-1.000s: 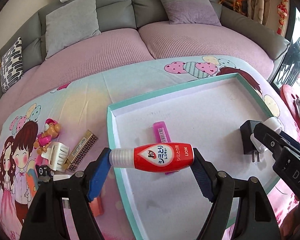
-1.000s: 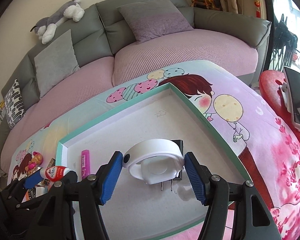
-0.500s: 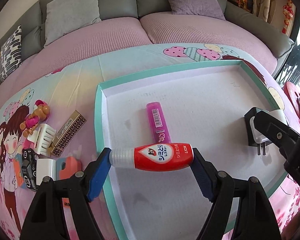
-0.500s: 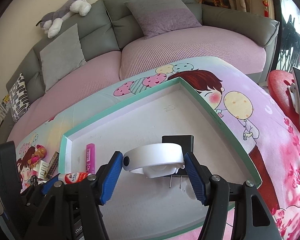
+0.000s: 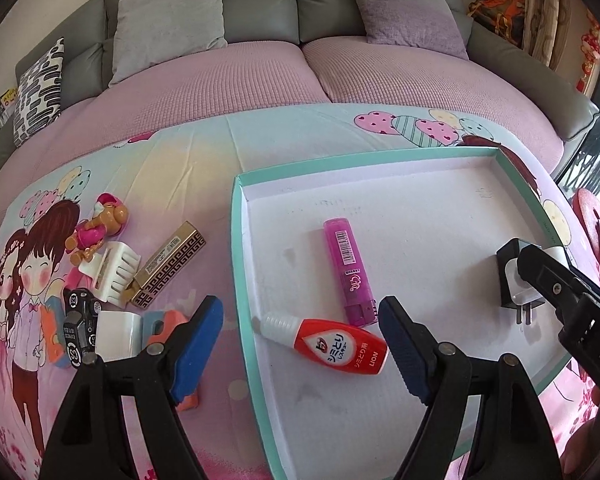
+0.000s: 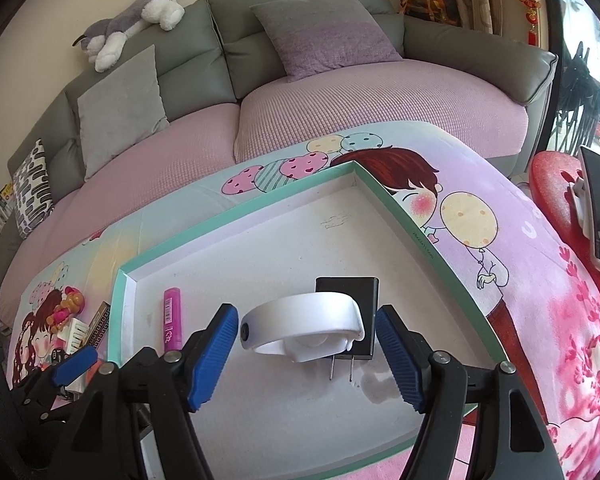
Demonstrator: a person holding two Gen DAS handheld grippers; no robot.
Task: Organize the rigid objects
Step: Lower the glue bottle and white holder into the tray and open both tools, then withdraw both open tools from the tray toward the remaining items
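Red bottle (image 5: pixel 334 345): white cap, lying in the teal tray (image 5: pixel 240 264), beside the pink tube (image 5: pixel 347 271).
My left gripper (image 5: pixel 300 348): spread, gripping nothing.
White ring (image 6: pixel 304 326): on the tray floor, against the black plug (image 6: pixel 354 294).
My right gripper (image 6: pixel 306 356): jaws just widened, clear of the ring.

Two matching tools here: the left gripper (image 5: pixel 300 344) is black plastic, angular arms ending in ribbed blue pads (image 5: pixel 198 350), a silver screw head at each pivot. The right gripper (image 6: pixel 304 354) is the same build, black frame, blue ribbed pads (image 6: pixel 398 364), silver screws; white lettering, "DA", marks its side in the left view.
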